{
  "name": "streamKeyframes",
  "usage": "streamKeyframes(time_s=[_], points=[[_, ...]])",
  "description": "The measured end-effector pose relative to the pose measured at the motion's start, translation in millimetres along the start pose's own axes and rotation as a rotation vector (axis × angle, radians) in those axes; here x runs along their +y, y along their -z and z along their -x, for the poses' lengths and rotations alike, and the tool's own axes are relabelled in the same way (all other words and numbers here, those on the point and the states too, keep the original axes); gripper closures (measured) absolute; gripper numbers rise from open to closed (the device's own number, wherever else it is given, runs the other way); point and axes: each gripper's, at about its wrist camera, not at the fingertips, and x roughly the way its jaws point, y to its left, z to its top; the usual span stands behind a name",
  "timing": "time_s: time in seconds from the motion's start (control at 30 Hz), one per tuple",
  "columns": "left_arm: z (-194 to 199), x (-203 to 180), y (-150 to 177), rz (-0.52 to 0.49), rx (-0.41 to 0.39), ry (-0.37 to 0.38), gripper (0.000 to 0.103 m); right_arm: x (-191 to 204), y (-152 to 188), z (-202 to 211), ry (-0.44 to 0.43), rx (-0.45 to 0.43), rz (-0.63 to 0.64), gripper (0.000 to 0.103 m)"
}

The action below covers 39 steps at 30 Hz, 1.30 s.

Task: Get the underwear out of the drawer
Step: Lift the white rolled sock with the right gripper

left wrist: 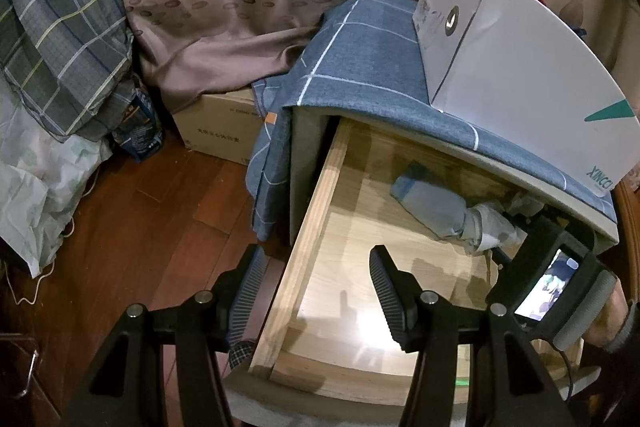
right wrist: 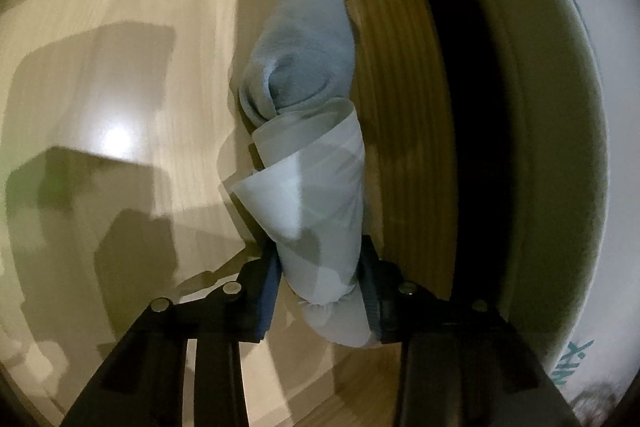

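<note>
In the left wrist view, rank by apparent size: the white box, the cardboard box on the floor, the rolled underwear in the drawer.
1. white box, clearly largest.
2. cardboard box: partly hidden by fabric and farther away, so its rank is unsure.
3. rolled underwear, about the same in apparent size, its end in the right tongs.

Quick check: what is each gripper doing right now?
Left gripper: open, empty, over the wooden drawer.
Right gripper: closed on the rolled pale blue-grey underwear.
</note>
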Motion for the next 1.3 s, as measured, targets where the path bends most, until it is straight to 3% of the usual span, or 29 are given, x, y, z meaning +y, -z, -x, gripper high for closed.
streamKeyframes(time_s=[0.3, 0.67, 0.8, 1.13, 1.3], points=[[-1, 1, 0, -0.001, 0.000, 0.002, 0.047, -17, -9, 10, -0.131, 0.032, -0.121, 0.070], [0, 1, 1, -0.003, -0.003, 0.003, 0.047, -46, -6, 28, -0.420, 0.136, -0.357, 0.070], [0, 1, 0, -0.005, -0.003, 0.004, 0.047, -60, 2, 28, -0.545, 0.181, -0.501, 0.070], [0, -3, 1, -0.018, -0.008, 0.001, 0.047, -80, 60, 13, -0.814, 0.303, -0.954, 0.070], [-1, -6, 2, -0.031, -0.004, -0.005, 0.047, -84, 80, 9, -0.779, 0.333, -1.003, 0.065]])
